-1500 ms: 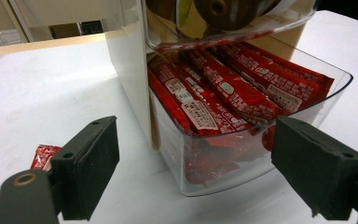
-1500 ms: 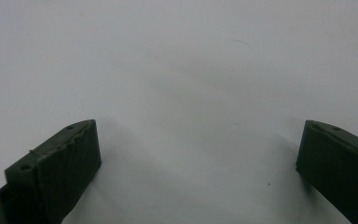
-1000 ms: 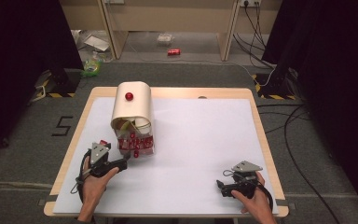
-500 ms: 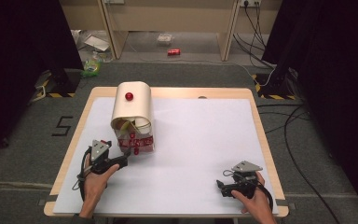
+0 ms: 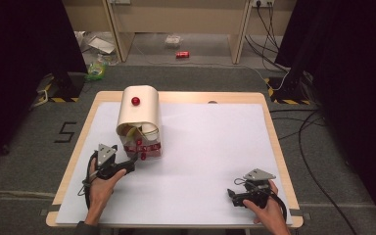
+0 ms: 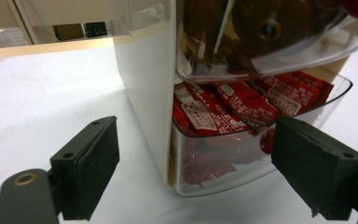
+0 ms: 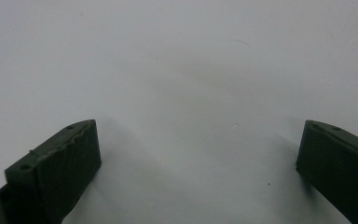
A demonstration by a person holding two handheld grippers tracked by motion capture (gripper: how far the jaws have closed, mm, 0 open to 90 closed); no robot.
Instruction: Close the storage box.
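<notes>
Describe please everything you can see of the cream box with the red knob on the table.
The cream box stands upright on the white table, near its far left part. It has a rounded top with a small red knob. Its front is clear plastic: a raised curved cover above a clear tray filled with red packets. The open left tool straddles its front corner, seemingly without touching.

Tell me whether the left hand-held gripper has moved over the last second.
Yes, slightly. The left hand-held gripper has edged forward toward the dispenser, its open jaws now at the clear tray.
</notes>
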